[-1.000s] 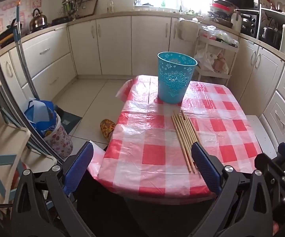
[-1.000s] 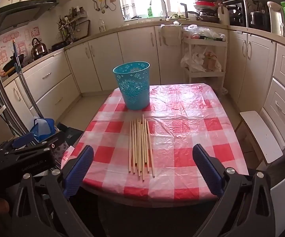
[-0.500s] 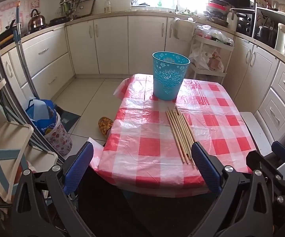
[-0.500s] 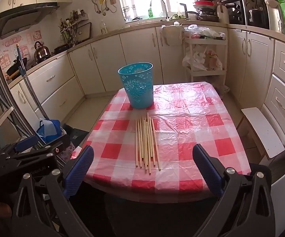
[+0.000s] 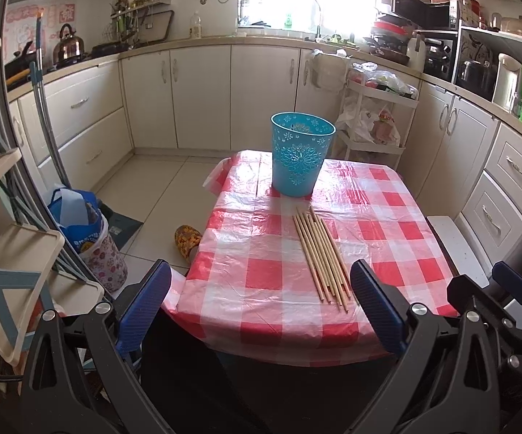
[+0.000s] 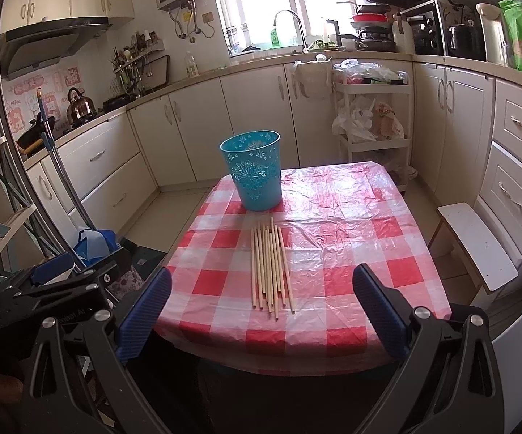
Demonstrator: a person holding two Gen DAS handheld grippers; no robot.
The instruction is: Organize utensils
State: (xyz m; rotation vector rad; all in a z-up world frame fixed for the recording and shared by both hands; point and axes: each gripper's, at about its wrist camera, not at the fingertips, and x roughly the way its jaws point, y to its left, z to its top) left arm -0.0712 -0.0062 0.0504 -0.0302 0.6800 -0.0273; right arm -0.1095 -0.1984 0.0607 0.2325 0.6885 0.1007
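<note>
Chopsticks [image 6: 271, 263] lay bundled side by side on the checked surface [image 6: 351, 246], just in front of the upright blue bin [image 6: 255, 170], seemingly apart from it. Your left claw [image 5: 259, 305] and right claw [image 6: 261, 313] hung spread wide, empty, short of the near edge.

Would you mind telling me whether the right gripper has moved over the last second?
Yes. The right gripper has drawn back from the table: the chopsticks and blue basket look farther away, and more of the table's near edge shows. Its jaws are open.
</note>
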